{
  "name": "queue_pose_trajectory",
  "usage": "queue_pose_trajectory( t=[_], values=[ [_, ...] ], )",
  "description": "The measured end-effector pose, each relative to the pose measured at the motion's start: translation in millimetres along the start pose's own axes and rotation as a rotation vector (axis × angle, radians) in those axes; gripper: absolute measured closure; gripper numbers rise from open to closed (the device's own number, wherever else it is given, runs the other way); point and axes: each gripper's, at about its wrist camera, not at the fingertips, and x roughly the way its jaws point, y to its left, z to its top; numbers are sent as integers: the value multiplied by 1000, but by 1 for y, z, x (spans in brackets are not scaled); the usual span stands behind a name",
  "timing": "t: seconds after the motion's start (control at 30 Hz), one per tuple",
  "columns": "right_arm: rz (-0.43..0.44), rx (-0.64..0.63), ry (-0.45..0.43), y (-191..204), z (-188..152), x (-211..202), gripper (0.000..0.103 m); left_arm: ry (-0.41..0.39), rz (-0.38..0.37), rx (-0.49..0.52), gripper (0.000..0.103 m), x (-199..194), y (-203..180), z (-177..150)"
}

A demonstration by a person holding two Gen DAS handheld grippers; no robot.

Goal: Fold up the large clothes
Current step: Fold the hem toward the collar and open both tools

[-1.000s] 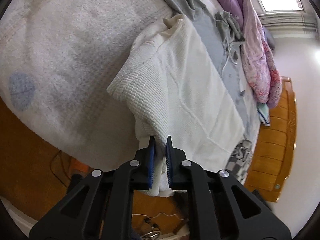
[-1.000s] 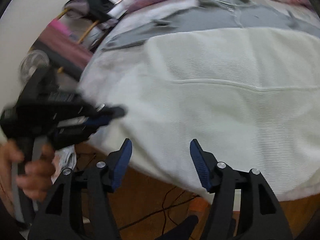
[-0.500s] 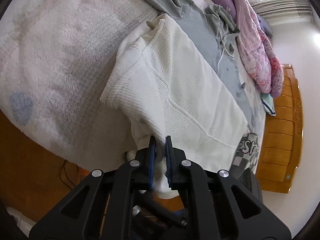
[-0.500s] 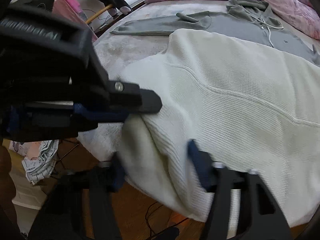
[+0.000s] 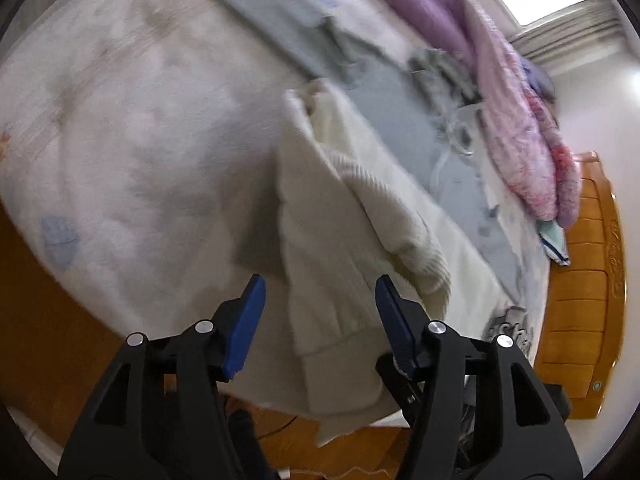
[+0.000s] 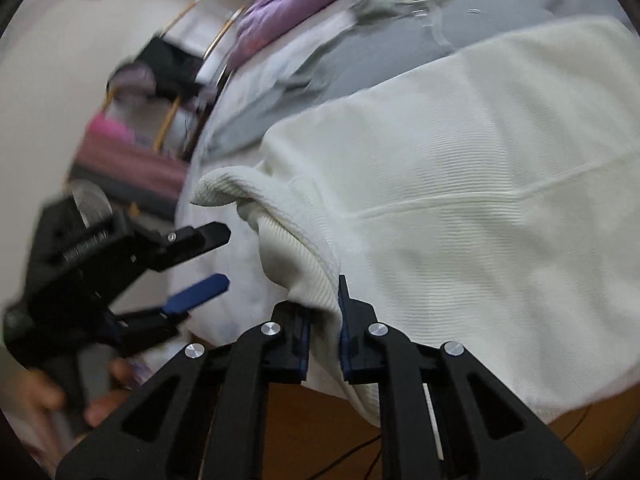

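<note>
A cream white knit sweater (image 5: 340, 240) lies on the bed, with a ribbed sleeve folded over its near edge. My left gripper (image 5: 320, 292) hovers just above that edge. Its jaws are opening and its blue pads (image 5: 248, 320) touch no cloth. In the right wrist view the left gripper (image 6: 216, 260) stands apart from the sweater (image 6: 460, 200), held by a hand (image 6: 40, 400). My right gripper (image 6: 323, 320) is closing its jaws, and they pinch the ribbed fold at the sweater's near left corner.
A grey hoodie (image 5: 380, 92) is spread beyond the sweater on the pale bedsheet (image 5: 140, 140). A pink and purple quilt (image 5: 520, 120) is heaped at the far side. The wooden bed frame (image 5: 588, 280) is on the right, and brown floor (image 5: 40, 340) lies below the bed edge.
The left gripper opened, let go of the sweater's edge and drew back upward. The right gripper swung in to the same corner and closed on the ribbed fold.
</note>
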Motion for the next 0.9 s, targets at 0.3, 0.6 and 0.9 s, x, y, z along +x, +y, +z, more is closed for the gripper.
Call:
queue_pose_trajectory(
  t=[0.3,0.6,0.9],
  values=[
    [35,250,-245,-84,21,-125,93,43,-133,334,35,37,-139,-46],
    [-36,653,-333,-211,-27,-160,94,118,-188,508,31,82,-212,-95],
    [-115,735,-262,-238,-37,-148,94,197,112,381,30,128,-126,-86]
  ],
)
